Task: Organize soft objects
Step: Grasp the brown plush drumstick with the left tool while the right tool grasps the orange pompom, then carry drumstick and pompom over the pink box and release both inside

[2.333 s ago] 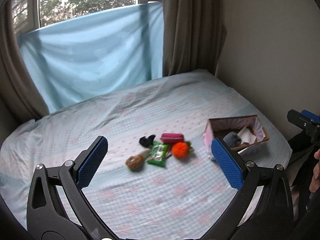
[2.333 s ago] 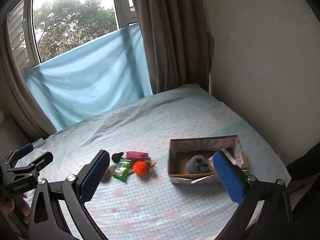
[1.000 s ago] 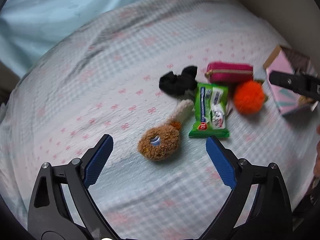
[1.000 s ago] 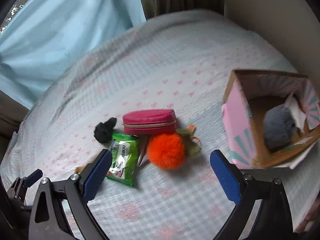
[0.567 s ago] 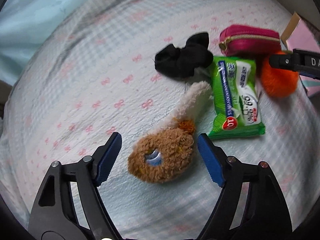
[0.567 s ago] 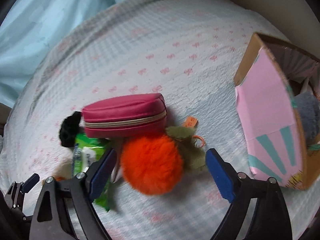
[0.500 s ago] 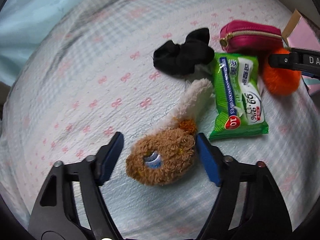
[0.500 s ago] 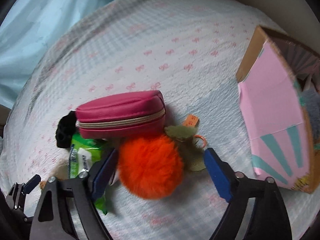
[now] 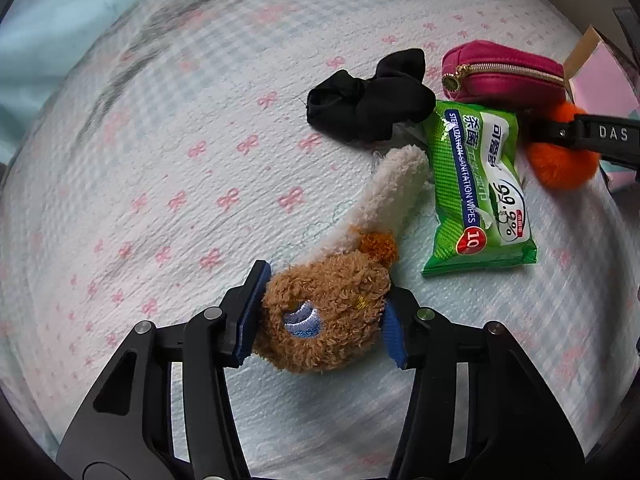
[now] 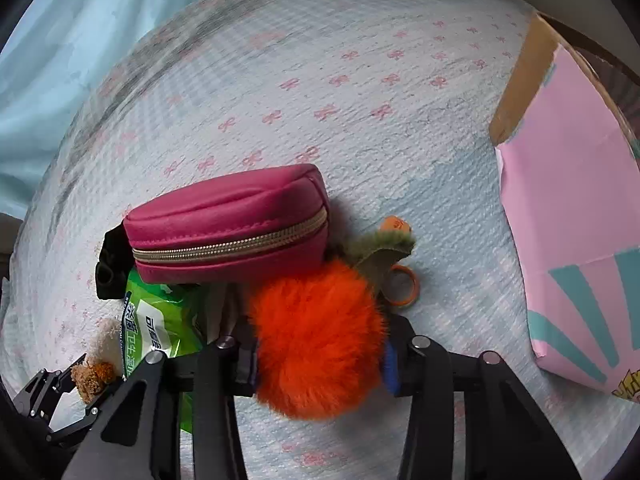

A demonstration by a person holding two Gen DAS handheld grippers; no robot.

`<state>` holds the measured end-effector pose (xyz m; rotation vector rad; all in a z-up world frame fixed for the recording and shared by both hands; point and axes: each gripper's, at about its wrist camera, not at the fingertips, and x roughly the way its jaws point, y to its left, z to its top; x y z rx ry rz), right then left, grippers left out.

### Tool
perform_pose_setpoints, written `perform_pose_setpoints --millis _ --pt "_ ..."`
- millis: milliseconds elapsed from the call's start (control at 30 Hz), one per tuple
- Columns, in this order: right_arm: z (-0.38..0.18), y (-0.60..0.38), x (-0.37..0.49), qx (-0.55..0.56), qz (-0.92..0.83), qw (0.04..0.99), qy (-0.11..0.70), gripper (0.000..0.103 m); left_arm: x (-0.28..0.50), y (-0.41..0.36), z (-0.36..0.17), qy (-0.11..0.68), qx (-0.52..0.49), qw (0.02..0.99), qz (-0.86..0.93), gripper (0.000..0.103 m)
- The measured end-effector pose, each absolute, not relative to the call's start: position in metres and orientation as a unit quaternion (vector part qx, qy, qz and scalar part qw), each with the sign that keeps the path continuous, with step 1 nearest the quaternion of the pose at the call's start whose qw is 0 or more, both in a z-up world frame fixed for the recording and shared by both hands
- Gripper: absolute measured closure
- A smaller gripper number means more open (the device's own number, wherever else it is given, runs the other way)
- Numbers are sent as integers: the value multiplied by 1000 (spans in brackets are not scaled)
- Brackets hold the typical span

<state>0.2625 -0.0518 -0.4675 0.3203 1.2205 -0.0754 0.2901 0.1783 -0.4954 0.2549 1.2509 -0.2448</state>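
**Two grippers close on soft toys on a bedspread**

Left wrist view: The left gripper (image 9: 322, 318) points steeply down at the bed (image 9: 168, 168), its blue-padded fingers (image 9: 251, 312) having just closed onto the round brown head of a plush drumstick toy (image 9: 328, 312). Both pads press into the fur on either side, and the toy's cream handle runs away to the far right. Just right of that handle lies a green pack of wipes (image 9: 478, 192), flat on the blue-checked cover printed with pink bows. A black scrunchie (image 9: 372, 98) sits beyond the handle, touching the pack's far corner. A magenta zip pouch (image 9: 500, 74) lies at the far right. In front of it, an orange pompom (image 9: 560, 164) shows under the black arm of the right gripper (image 9: 592, 134), whose tips are hidden here.

Right wrist view: The right gripper (image 10: 322, 360) has likewise just been closing, and its fingers (image 10: 391, 364) now squeeze the orange pompom from both sides as it rests on the bed. The pompom's green felt leaf and orange ring stick out on its far right side. The magenta pouch lies just beyond, touching the pompom, with the scrunchie at its left end and the wipes pack near left. A pink cardboard box (image 10: 572, 216) with teal rays stands to the right, apart from the pile. The drumstick toy and the left gripper show at the near left edge.
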Motion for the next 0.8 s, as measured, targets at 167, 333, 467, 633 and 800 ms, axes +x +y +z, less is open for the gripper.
perform_pose_setpoints --millis 167,333,467,633,800 --pt "-454 -60 252 166 -34 808 564 66 283 182 -475 576 100 805 -106 56" --pt "-428 -63 237 170 -28 816 551 66 277 185 -437 557 84 820 -100 56" --pt "-399 -68 226 175 -21 826 536 66 268 186 -404 541 75 833 -89 56" --pt "-357 -65 205 166 -6 843 512 66 248 191 -354 515 58 852 -78 56" --pt "-309 -70 173 165 4 859 484 66 222 187 -306 490 47 868 -70 56"
